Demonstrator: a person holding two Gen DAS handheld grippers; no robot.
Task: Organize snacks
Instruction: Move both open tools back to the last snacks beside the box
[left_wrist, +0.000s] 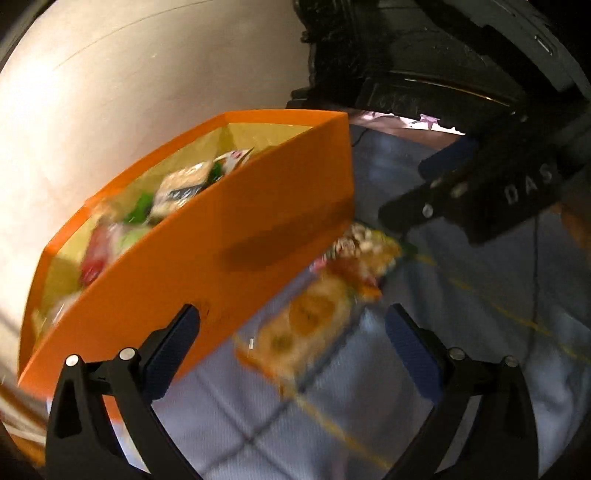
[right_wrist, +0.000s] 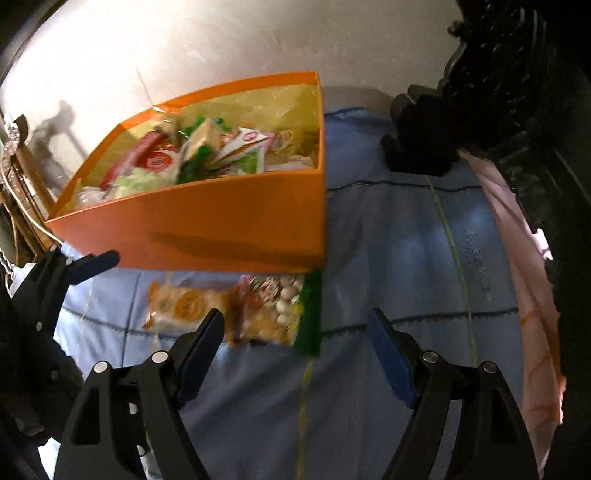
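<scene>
An orange box (left_wrist: 207, 266) (right_wrist: 207, 218) holding several snack packets (right_wrist: 207, 151) stands on a light blue quilted cloth (right_wrist: 399, 236). Two snack packets lie on the cloth in front of it: an orange-yellow biscuit packet (left_wrist: 303, 332) (right_wrist: 184, 304) and a colourful packet with a green edge (left_wrist: 362, 254) (right_wrist: 273, 314). My left gripper (left_wrist: 291, 347) is open and empty, just above the biscuit packet, its left finger by the box wall. My right gripper (right_wrist: 295, 350) is open and empty, just short of the colourful packet. It also shows in the left wrist view (left_wrist: 406, 218), at the right.
A pale wall (right_wrist: 221, 40) rises behind the box. Dark carved furniture (right_wrist: 517, 92) stands at the right, with a pink cloth (right_wrist: 517, 258) along it. A black object (right_wrist: 421, 147) sits on the cloth at the back. Clutter (right_wrist: 22, 184) stands at the far left.
</scene>
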